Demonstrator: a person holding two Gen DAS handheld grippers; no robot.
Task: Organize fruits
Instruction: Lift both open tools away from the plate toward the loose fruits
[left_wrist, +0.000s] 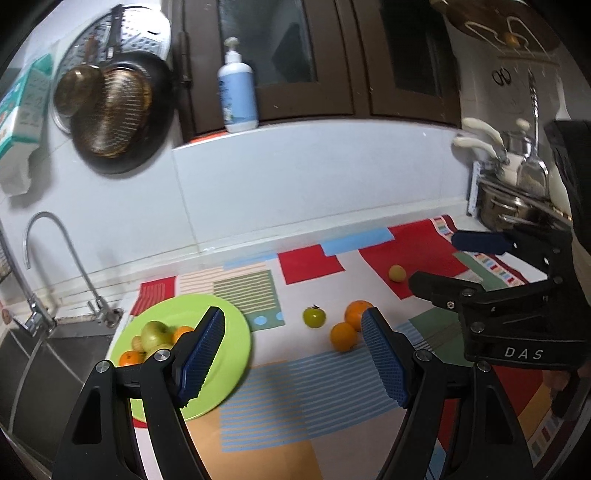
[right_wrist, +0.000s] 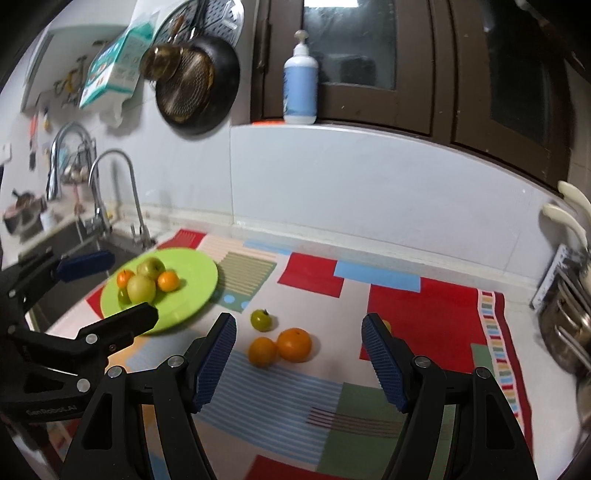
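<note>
A lime-green plate (right_wrist: 192, 280) (left_wrist: 236, 332) holds a green apple (right_wrist: 150, 267) (left_wrist: 157, 332), a yellow-green fruit (right_wrist: 141, 288) and two small oranges (right_wrist: 168, 281). On the patterned mat lie a green tomato (right_wrist: 261, 319) (left_wrist: 314, 316), two oranges (right_wrist: 294, 344) (right_wrist: 262, 351) (left_wrist: 343, 336), and a small yellow fruit (left_wrist: 397, 273), mostly hidden behind my right finger in the right wrist view. My left gripper (left_wrist: 293, 354) is open and empty, above the mat beside the plate. My right gripper (right_wrist: 299, 360) is open and empty, above the two oranges.
A sink (right_wrist: 74, 240) with a faucet (right_wrist: 122, 192) lies left of the plate. Pans (right_wrist: 195, 85) hang on the wall. A soap bottle (right_wrist: 300, 85) stands on the ledge. A pot and utensil rack (left_wrist: 517, 192) stand at the right.
</note>
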